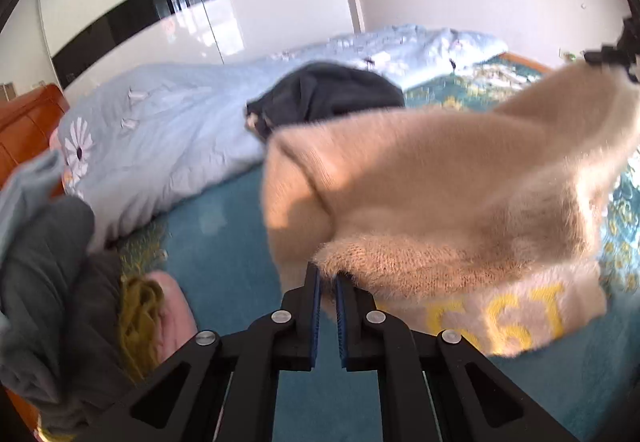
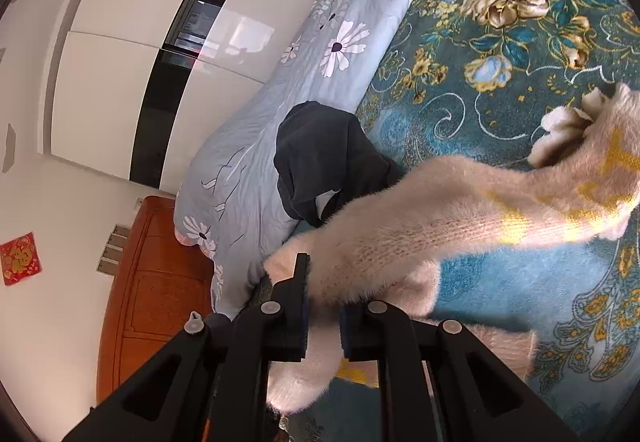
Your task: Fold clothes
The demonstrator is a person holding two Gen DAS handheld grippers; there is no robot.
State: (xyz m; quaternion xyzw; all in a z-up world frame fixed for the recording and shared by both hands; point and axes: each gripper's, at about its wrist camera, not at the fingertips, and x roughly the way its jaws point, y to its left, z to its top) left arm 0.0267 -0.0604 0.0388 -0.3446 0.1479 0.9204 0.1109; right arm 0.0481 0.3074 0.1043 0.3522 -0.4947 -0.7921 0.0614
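A fuzzy beige sweater [image 1: 440,178] with a white hem and yellow letters hangs stretched in the air above the bed. My left gripper [image 1: 328,282] is shut on one fuzzy edge of it, the blue pads pinching the knit. In the left wrist view the far end of the sweater rises to my right gripper [image 1: 618,50] at the upper right. In the right wrist view my right gripper [image 2: 322,306] is shut on the beige sweater [image 2: 400,234], which runs away to the right where its yellow letters show.
A teal bedspread [image 2: 500,54] with gold flowers covers the bed. A light blue daisy quilt [image 1: 160,138] lies rolled along its far side, a dark garment [image 1: 328,94] on it. A pile of grey, mustard and pink clothes [image 1: 80,274] sits at left. An orange wooden headboard [image 2: 156,266] and a white wardrobe [image 2: 120,90] stand beyond.
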